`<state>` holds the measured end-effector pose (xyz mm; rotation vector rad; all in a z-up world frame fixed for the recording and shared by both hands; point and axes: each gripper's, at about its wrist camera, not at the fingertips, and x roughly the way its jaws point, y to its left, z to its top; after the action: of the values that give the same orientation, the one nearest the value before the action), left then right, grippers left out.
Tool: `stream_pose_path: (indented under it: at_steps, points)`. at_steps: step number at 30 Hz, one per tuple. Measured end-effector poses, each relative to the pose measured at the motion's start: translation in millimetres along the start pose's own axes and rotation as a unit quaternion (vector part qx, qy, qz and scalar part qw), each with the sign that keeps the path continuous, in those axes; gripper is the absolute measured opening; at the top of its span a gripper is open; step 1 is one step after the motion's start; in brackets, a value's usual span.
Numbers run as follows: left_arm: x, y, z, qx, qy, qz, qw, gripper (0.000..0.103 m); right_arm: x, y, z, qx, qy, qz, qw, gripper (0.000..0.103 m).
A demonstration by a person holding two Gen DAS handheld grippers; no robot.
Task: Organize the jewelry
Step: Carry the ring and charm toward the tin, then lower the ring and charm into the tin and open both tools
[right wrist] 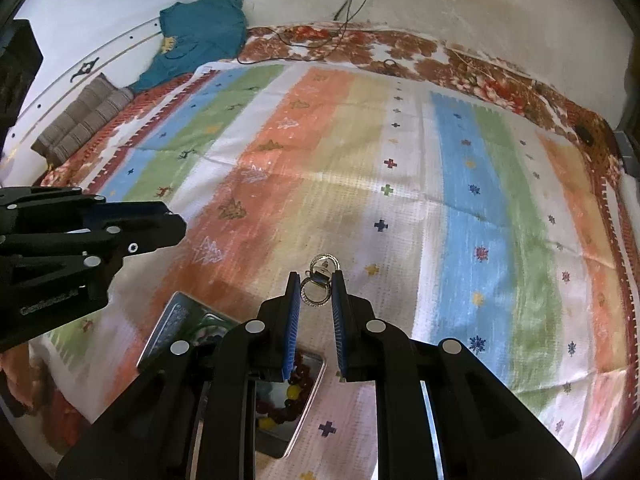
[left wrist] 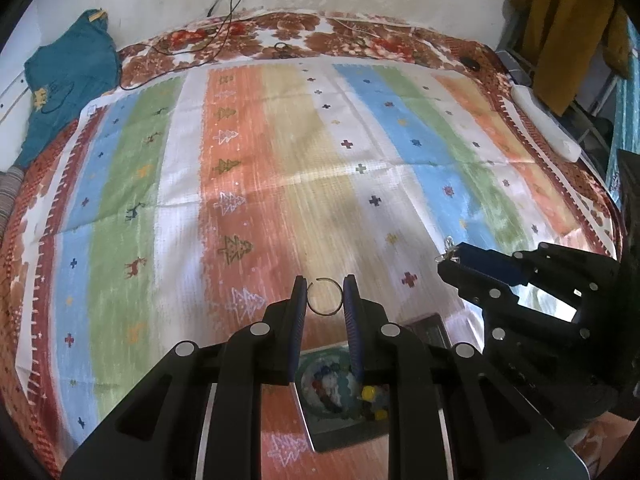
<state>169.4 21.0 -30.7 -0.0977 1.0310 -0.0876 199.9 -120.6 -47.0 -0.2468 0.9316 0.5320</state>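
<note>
My left gripper (left wrist: 325, 295) is shut on a thin open metal ring (left wrist: 325, 296), held between its blue pads above the striped cloth. My right gripper (right wrist: 316, 290) is shut on a small silver earring set (right wrist: 318, 285) of linked sparkly rings and a clasp. In the left wrist view the right gripper (left wrist: 450, 258) sits to the right with the silver piece (left wrist: 448, 249) at its tips. A metal tray (right wrist: 160, 334) with coloured beads (right wrist: 294, 392) lies below both grippers; it also shows in the left wrist view (left wrist: 340, 436).
A striped cloth (left wrist: 280, 168) with tree and cross patterns covers a floral blanket (left wrist: 360, 36). A teal garment (left wrist: 68, 80) lies at the far left, a black cable (left wrist: 224, 4) at the back, a white object (left wrist: 544, 120) on the right edge, folded brown fabric (right wrist: 84, 120) at the left.
</note>
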Motion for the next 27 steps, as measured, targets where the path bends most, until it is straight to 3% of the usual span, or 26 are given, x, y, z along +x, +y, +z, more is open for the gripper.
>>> stream_pose_path:
  at_steps: [19,21,23,27]
  points:
    - [-38,-17,-33,0.008,-0.02,-0.015,0.9997,0.018,-37,20,-27,-0.006,-0.019,0.042,0.999,0.017]
    - [-40,-16,-35,-0.003,-0.02,-0.017,0.9997,0.019,-42,21,-30,-0.004,-0.021,0.048,0.999,0.022]
    - [-42,-14,-37,-0.012,-0.018,-0.024,0.9995,0.021,-46,22,-33,-0.006,-0.024,0.047,0.999,0.037]
    - [-54,-9,-43,-0.025,-0.032,-0.022,0.9989,0.03,-53,21,-39,-0.006,-0.029,0.037,0.999,0.041]
